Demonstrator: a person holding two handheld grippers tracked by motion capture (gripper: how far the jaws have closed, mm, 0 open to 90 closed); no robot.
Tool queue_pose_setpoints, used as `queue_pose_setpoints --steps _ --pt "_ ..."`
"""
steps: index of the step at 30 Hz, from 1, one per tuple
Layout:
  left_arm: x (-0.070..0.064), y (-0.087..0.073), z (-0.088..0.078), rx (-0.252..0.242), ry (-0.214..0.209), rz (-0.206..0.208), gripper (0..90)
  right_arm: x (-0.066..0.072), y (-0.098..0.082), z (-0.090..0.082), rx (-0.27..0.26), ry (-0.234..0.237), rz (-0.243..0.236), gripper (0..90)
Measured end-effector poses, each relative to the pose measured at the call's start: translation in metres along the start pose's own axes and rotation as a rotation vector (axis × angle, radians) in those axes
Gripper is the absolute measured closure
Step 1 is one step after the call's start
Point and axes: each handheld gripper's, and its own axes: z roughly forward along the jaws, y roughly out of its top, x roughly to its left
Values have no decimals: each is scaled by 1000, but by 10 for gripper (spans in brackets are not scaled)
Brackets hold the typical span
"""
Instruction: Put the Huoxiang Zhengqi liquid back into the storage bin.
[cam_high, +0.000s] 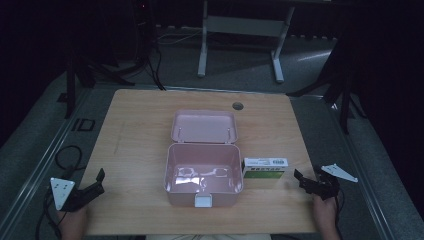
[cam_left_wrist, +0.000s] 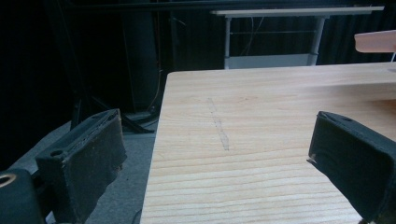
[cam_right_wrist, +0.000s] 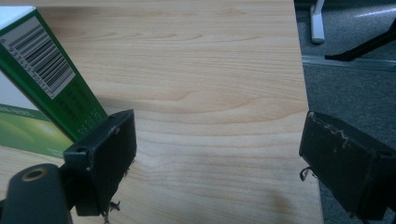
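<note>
Green-and-white carton (cam_high: 265, 167) lies flat on the tabletop (cam_high: 140, 145), touching the open pink box's (cam_high: 204, 172) right wall, long axis crosswise, nearer the right tongs (cam_high: 306, 181), spread empty just beside it, than the left tongs (cam_high: 95, 184), likewise spread.

The high view looks from above the person's side, forward and down on the whole table (cam_high: 140, 125), and it is rather dark. The left gripper view sits low and close at the table's left edge (cam_left_wrist: 261, 154) and faces along the wood. The right gripper view looks steeply down, very near the green and white box (cam_right_wrist: 42, 88), probably the same box (cam_high: 265, 167) as in the high view.
</note>
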Motion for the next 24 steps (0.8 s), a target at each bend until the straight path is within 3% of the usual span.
queue_pose_setpoints --steps 5,9,15,22,24 --pt "1 0 0 4 -7 -4 39 1 0 0 5 -5 -4 107" --pt "0 0 1 5 -7 1 38 4 1 3 38 -1 -33 107" --pt "0 0 0 3 -5 0 38 2 3 4 98 102 -43 102" --pt "0 0 0 5 -6 -3 38 -2 6 6 191 191 -119 103" --pt "0 0 0 4 -5 -1 38 -3 7 6 206 243 -144 103"
